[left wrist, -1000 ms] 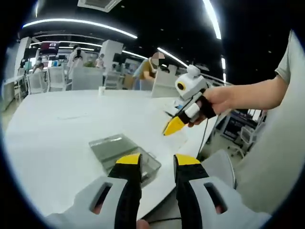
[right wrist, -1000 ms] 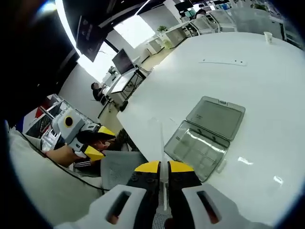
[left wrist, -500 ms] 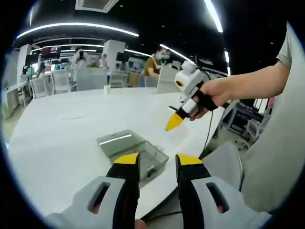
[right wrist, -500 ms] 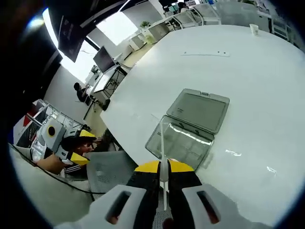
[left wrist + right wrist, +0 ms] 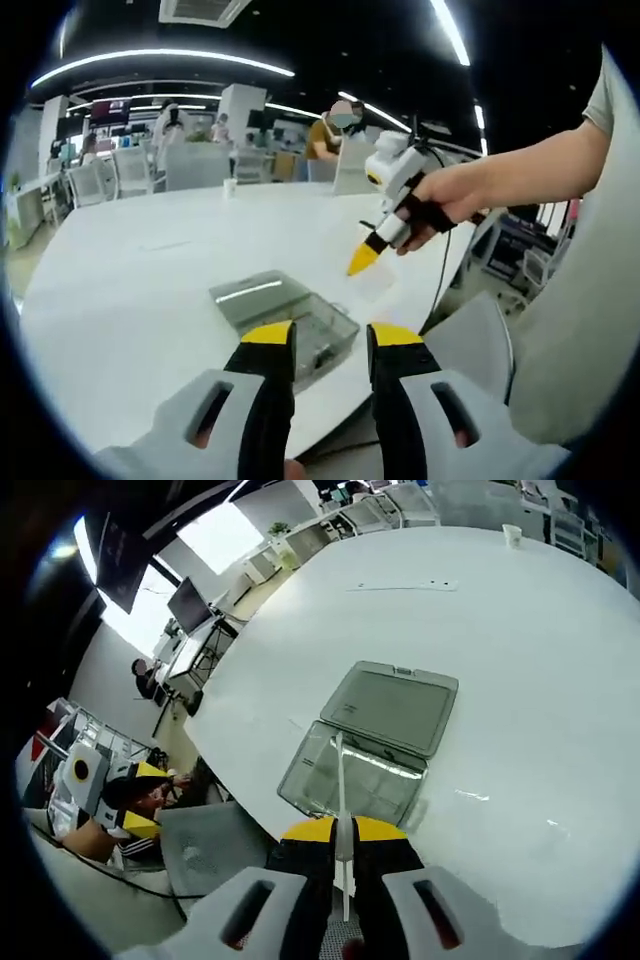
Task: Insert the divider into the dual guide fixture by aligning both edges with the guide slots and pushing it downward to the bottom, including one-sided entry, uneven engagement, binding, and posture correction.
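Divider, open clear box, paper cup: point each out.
divider (image 5: 340, 780), right gripper view, on its thin edge above the fingers.
open clear box (image 5: 392, 705), right gripper view, middle of the flipped-open lid.
paper cup (image 5: 512, 534), right gripper view, side of the cup.

No legible text (anywhere here)

An open clear case (image 5: 372, 744) lies on the white table (image 5: 520, 670).

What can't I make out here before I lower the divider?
- Guide slots inside the box: too small, lost in glare, right gripper view.
- Divider: seen edge-on; its lower part sits hidden inside the right gripper.
- Box's near side: behind the left gripper, left gripper view.
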The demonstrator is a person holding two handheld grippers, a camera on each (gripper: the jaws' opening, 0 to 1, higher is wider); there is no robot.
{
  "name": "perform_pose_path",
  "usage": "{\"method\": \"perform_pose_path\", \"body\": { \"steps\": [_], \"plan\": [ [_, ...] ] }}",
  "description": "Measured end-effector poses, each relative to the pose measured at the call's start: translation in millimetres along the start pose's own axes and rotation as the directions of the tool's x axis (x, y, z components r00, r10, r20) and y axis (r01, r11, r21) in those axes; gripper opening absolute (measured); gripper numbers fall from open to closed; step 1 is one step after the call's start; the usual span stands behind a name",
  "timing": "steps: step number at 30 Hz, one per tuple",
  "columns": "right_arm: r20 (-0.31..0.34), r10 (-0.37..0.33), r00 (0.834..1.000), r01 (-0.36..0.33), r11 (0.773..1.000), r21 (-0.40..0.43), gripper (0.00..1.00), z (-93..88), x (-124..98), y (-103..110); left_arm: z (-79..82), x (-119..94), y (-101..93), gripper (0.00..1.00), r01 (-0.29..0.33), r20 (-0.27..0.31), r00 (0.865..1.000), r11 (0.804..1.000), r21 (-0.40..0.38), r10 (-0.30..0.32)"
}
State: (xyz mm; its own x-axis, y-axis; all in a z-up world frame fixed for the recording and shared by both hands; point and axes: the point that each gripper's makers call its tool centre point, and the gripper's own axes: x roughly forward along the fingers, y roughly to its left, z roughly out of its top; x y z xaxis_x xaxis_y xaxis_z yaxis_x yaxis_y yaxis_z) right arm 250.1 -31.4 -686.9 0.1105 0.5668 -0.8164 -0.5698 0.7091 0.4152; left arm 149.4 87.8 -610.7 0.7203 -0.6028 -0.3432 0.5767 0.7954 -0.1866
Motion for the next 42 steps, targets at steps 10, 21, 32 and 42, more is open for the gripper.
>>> {"method": "perform_pose_path", "body": {
  "steps": [10, 21, 32, 42],
  "plan": [
    [-0.031, -0.05, 0.998, 0.051, 0.998, 0.023, 0.01, -3.8, 14.9, -3.1, -1.7, -2.8, 5.4, 0.26, -0.016, 0.0, 1.0, 1.0, -0.001, 0.016],
    [-0.096, -0.12, 0.988, 0.122, 0.993, 0.006, 0.01, -6.0, 32.4, -1.1, -0.3, -3.5, 12.4, 0.26, -0.023, 0.008, 1.0, 1.0, -0.005, 0.023],
    [-0.17, -0.183, 0.968, 0.193, 0.98, 0.041, 0.01, -14.6, 45.6, -3.9, 2.2, -3.5, 14.3, 0.26, -0.025, 0.009, 1.0, 0.999, 0.022, 0.025],
    [-0.212, -0.195, 0.958, 0.224, 0.967, 0.122, 0.0, -16.0, 54.1, -5.9, -0.7, -3.1, 16.3, 0.26, -0.016, 0.005, 1.0, 0.999, 0.033, 0.016]
  ]
}}
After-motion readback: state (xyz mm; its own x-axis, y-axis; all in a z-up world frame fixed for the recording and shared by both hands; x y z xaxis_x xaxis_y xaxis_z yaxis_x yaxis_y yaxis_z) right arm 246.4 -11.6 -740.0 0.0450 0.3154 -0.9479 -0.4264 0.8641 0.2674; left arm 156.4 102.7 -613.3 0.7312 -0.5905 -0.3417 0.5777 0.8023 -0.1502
